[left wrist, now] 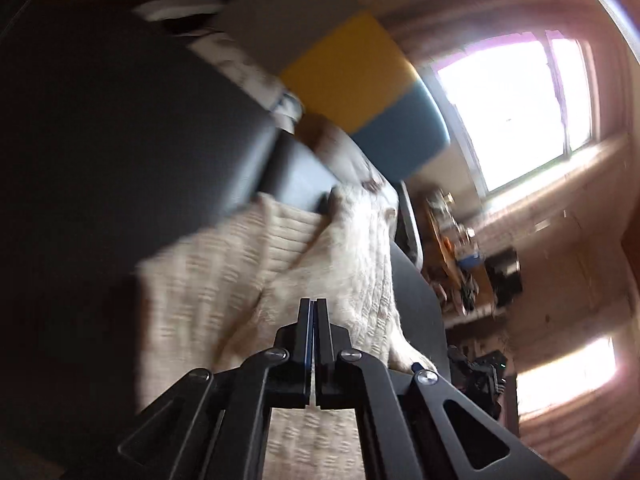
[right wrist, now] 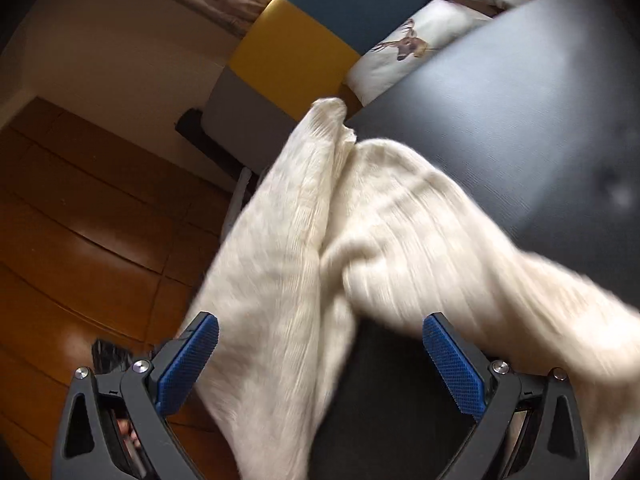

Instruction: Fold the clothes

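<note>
A cream knitted sweater (left wrist: pixel 224 272) lies bunched on a dark table (left wrist: pixel 100 128). In the right wrist view the sweater (right wrist: pixel 360 240) drapes over the table's edge (right wrist: pixel 520 100) toward the floor. My left gripper (left wrist: pixel 314 304) has its jaws pressed together just over the knit; I cannot see any fabric between them. My right gripper (right wrist: pixel 320 332) is wide open, its blue pads (right wrist: pixel 188 364) on either side of a hanging fold, not touching it.
A chair with grey, yellow and blue panels (right wrist: pixel 304 40) stands behind the table, with a deer-print cushion (right wrist: pixel 404 48) on it. A wooden floor (right wrist: pixel 80 220) lies at the left. A bright window (left wrist: pixel 516 108) and cluttered shelves (left wrist: pixel 460 256) fill the left wrist view's right side.
</note>
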The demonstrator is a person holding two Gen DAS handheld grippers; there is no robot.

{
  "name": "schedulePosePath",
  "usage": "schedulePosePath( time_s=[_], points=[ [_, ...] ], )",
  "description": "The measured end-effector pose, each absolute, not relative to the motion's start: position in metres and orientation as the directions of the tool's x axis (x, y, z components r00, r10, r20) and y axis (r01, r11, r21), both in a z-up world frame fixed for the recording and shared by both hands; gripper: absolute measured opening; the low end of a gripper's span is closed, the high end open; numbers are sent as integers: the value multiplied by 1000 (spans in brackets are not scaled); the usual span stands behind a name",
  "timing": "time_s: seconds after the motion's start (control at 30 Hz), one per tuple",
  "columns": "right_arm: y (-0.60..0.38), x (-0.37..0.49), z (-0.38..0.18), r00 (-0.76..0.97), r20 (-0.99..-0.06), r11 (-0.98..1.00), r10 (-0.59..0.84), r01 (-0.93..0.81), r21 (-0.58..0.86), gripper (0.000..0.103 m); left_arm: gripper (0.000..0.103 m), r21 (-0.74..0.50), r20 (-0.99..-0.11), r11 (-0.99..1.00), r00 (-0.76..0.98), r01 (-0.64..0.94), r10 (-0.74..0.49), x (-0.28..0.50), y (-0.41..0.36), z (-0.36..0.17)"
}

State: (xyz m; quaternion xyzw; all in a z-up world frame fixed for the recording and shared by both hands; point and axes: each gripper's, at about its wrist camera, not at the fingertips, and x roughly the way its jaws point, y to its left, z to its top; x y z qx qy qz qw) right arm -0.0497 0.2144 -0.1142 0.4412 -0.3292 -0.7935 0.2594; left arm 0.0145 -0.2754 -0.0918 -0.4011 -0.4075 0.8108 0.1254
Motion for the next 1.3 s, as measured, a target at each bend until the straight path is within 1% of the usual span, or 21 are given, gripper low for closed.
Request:
schedulePosePath(
  time_s=[0.03,0.1,0.13,0.2,0.3,0.37,0.43,0.47,0.57,0.6,0.63,0.73,0.9,0.97,1.03,1.13,1.17,1.23,1.3],
  points=[
    [207,-64,-117,-464,-538,-651,-704,118,750,103,0,-760,-553,-635,-649,137,522,16,-279,-96],
    [193,-89,-129,-436,-583,-682,-686,106,724,103,0,-727,-594,-670,-629,152,501,17,-280,-100],
    [189,-98,-136,-426,-625,-716,-655,86,692,103,0,-696,-622,-702,-615,151,485,18,-280,-100],
    [189,-109,-148,-407,-674,-757,-616,69,650,103,0,-678,-643,-719,-600,155,477,20,-280,-103],
    [195,-120,-144,-426,-754,-852,-499,85,516,103,9,-672,-658,-719,-589,179,469,21,-284,-109],
    [206,-126,-145,-431,-785,-885,-445,73,461,103,12,-668,-668,-718,-581,194,464,22,-286,-113],
    [217,-132,-147,-439,-819,-920,-370,54,387,103,17,-664,-678,-718,-574,210,459,23,-288,-116],
    [220,-135,-146,-440,-828,-930,-348,51,364,103,18,-653,-687,-725,-574,218,445,26,-291,-117],
    [227,-139,-142,-436,-856,-955,-279,30,296,103,19,-531,-731,-823,-600,202,325,42,-297,-105],
    [228,-139,-139,-433,-864,-961,-256,18,275,103,20,-501,-738,-847,-599,178,311,44,-293,-102],
    [226,-133,-134,-439,-852,-952,-287,35,303,103,22,-470,-744,-870,-598,153,297,47,-289,-100],
    [217,-114,-119,-452,-806,-918,-383,87,387,103,23,-350,-774,-930,-595,114,218,44,-272,-98],
    [182,-62,-101,-451,-735,-860,-507,206,467,103,24,-309,-820,-950,-518,46,242,27,-248,-117],
    [168,-40,-95,-447,-704,-832,-553,255,492,103,24,-238,-840,-968,-517,82,163,26,-247,-124],
    [154,-19,-88,-440,-671,-802,-597,303,515,103,24,-290,-832,-949,-522,122,188,26,-259,-129],
    [146,-14,-82,-439,-670,-801,-599,339,494,103,24,-320,-830,-937,-518,138,207,21,-267,-133],
    [143,-12,-80,-438,-670,-800,-599,350,486,103,25,-324,-831,-937,-513,133,214,18,-267,-136],
    [139,-15,-86,-423,-675,-797,-604,337,501,103,28,-306,-847,-944,-489,124,210,10,-262,-143],
    [140,-17,-92,-413,-682,-797,-604,313,516,103,28,-287,-855,-951,-478,115,201,4,-256,-149]
  ],
)
